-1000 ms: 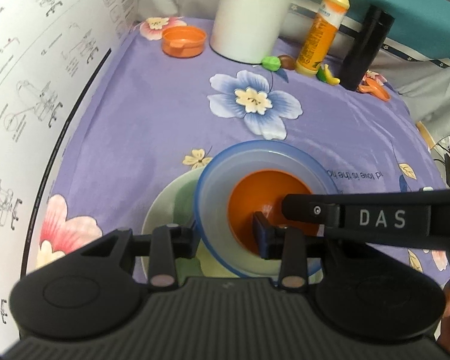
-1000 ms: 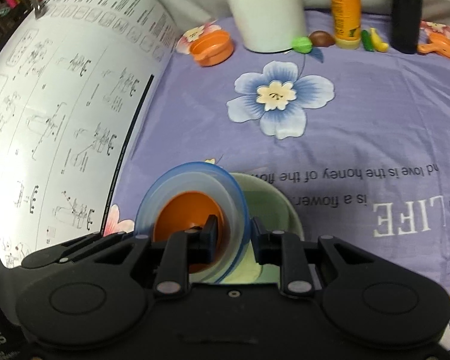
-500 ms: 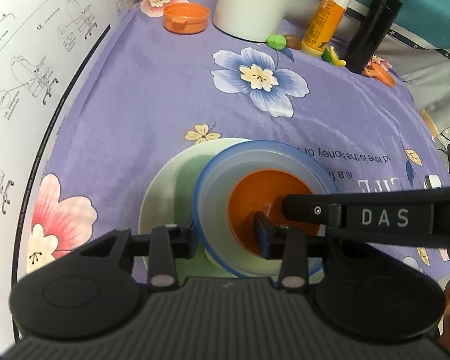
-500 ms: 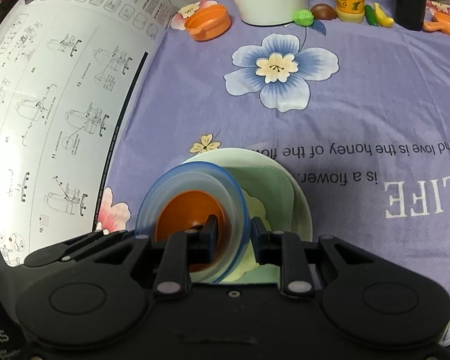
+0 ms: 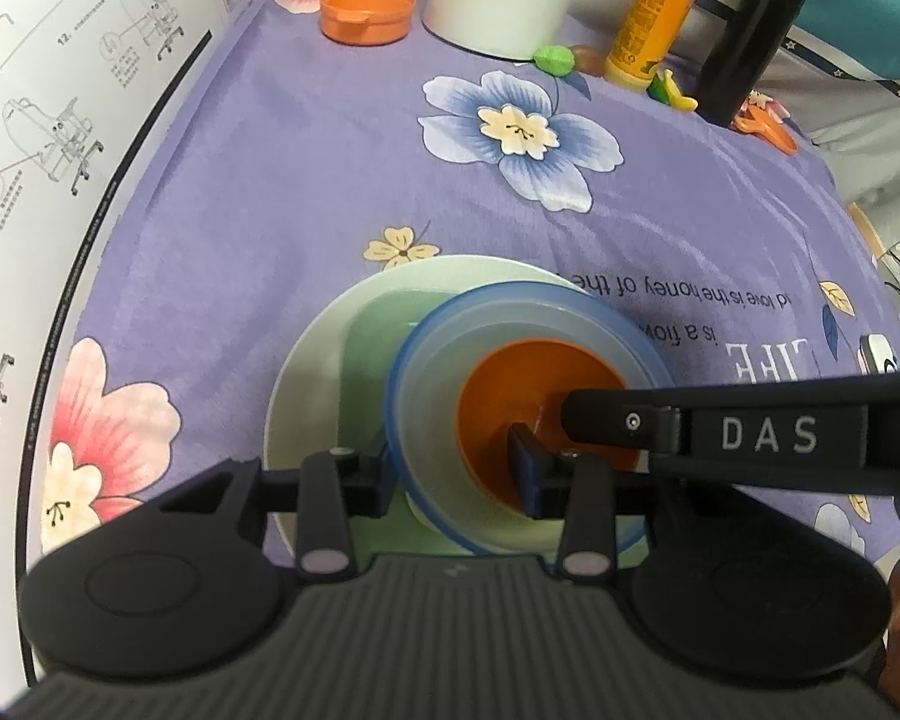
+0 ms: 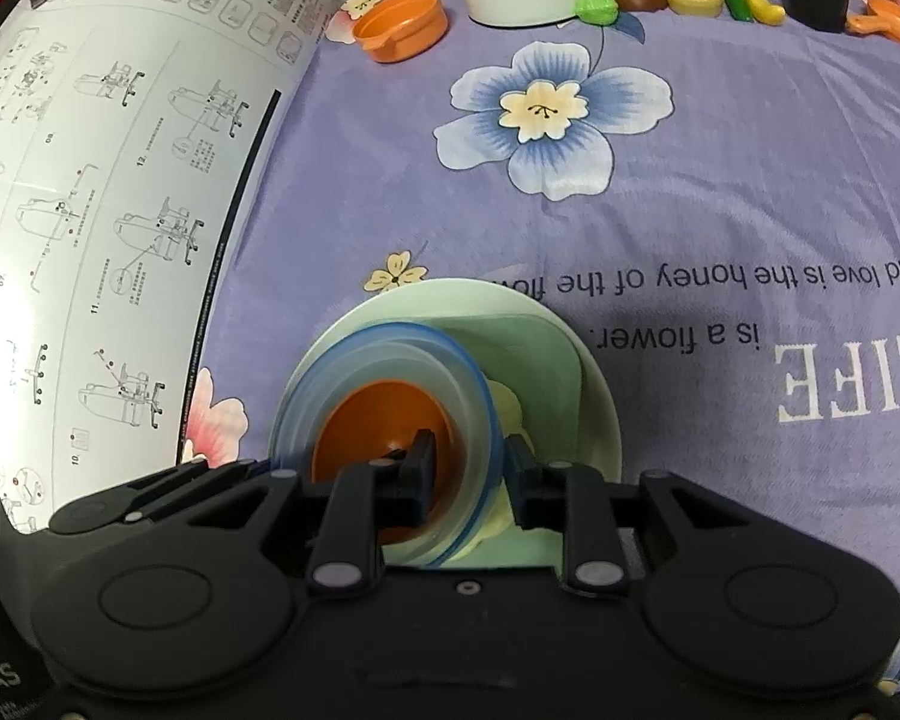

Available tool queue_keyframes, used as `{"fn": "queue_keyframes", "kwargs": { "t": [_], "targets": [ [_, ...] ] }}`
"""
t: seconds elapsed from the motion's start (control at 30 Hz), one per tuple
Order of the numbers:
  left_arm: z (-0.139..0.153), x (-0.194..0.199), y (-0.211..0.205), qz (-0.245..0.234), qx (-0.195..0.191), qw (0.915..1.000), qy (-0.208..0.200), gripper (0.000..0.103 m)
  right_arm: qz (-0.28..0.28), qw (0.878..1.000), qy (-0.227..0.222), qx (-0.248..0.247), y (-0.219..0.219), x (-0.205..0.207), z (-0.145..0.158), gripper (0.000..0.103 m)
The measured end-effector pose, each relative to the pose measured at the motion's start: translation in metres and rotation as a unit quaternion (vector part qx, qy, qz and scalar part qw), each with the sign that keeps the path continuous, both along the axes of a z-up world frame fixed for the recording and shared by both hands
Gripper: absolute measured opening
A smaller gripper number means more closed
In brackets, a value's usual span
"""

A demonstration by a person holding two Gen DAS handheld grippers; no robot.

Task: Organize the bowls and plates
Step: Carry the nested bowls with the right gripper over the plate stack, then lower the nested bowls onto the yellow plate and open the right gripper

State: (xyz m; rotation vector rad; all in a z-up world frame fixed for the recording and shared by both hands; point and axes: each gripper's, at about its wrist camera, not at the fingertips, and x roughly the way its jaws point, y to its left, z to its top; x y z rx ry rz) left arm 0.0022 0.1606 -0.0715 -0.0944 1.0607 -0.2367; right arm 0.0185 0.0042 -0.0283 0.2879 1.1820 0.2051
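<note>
Purple flowered cloth [image 5: 306, 192] covers the worktop, with a printed sheet [image 6: 90, 192] along its left edge. Near the front edge sits a green plate [image 5: 312, 372]. Over it both hand-held grippers carry a blue-rimmed bowl [image 5: 426, 372] with an orange bowl [image 5: 510, 378] nested inside. The left hand-held gripper [image 5: 453, 471] clamps the bowls' left wall; the right hand-held gripper [image 6: 469, 471] pinches the opposite wall, one finger inside, one outside.
</note>
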Motion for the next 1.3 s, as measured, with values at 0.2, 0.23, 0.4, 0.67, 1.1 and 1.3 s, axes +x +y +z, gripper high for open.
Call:
{"fn": "queue_keyframes", "kwargs": {
  "t": [0.2,0.23,0.4,0.67,1.1,1.3],
  "targets": [
    [-0.002,0.001,-0.002,-0.001,0.005,1.0,-0.007,0.046,0.0,1.0,0.001,0.001,0.0,0.002,-0.004,0.03],
    [-0.002,0.001,-0.002,0.0,0.005,0.9999,-0.011,0.052,-0.001,1.0,-0.001,0.001,0.0,0.001,-0.004,0.03],
    [-0.001,0.003,-0.002,0.003,0.0,0.9999,-0.015,0.057,-0.001,1.0,-0.014,-0.009,-0.001,0.0,-0.001,0.044],
    [-0.001,0.001,-0.002,0.008,0.009,0.9998,-0.019,0.063,-0.006,1.0,-0.018,-0.005,-0.007,-0.002,0.0,0.057],
    [0.027,-0.016,0.005,0.033,0.019,0.997,-0.068,0.097,-0.018,0.998,-0.062,-0.007,-0.018,-0.02,0.024,0.083],
    [0.04,-0.03,0.009,0.03,0.012,0.9955,-0.089,0.103,-0.033,0.997,-0.075,0.004,-0.033,-0.034,0.036,0.103]
  ]
}}
